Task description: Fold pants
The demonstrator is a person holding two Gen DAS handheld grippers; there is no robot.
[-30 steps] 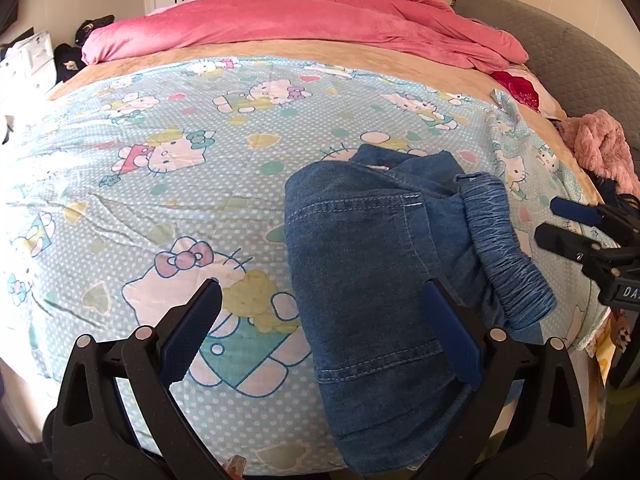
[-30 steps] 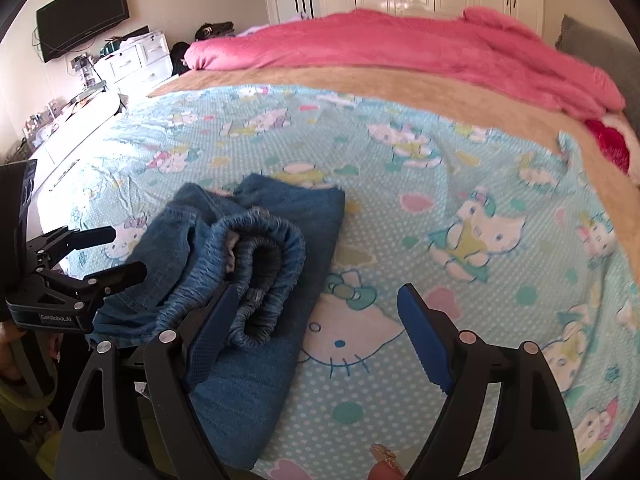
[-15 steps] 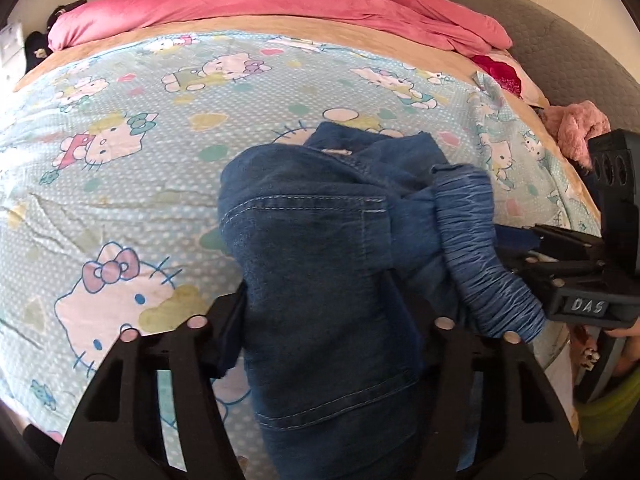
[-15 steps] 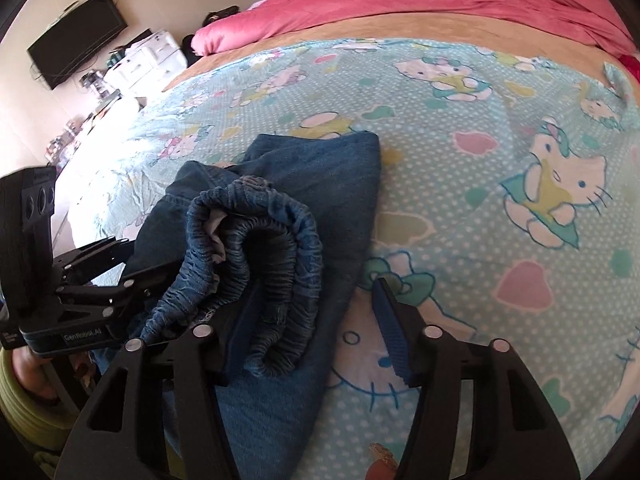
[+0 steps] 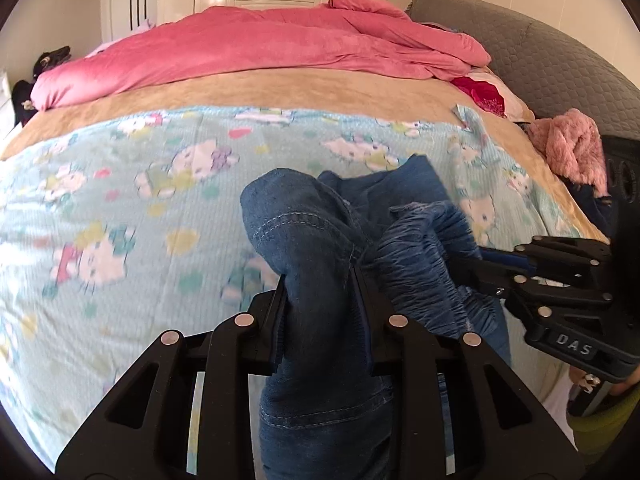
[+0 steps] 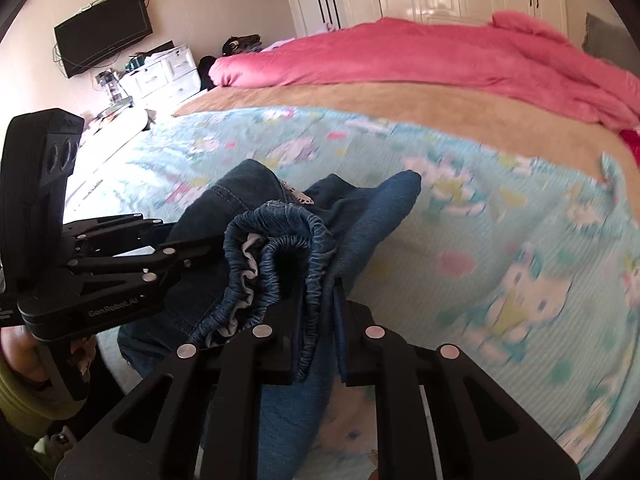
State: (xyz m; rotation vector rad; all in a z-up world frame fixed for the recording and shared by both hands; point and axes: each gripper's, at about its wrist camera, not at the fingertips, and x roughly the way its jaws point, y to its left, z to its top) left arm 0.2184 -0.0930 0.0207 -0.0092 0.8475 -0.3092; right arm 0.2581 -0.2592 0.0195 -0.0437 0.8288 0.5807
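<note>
Both jaws closing on the denim pants (image 5: 320, 320), L gripper (image 5: 322, 316) near the elastic waistband (image 6: 280, 248), R gripper (image 6: 320, 320) on it — thick bunch could slip out.

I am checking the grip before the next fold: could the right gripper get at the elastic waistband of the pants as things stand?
Probably yes: the right gripper is closing with the gathered waistband of the pants already between its fingers, nothing in between.

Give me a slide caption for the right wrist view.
Right gripper closing on the jeans' elastic waistband over the cartoon-print bedsheet.
</note>
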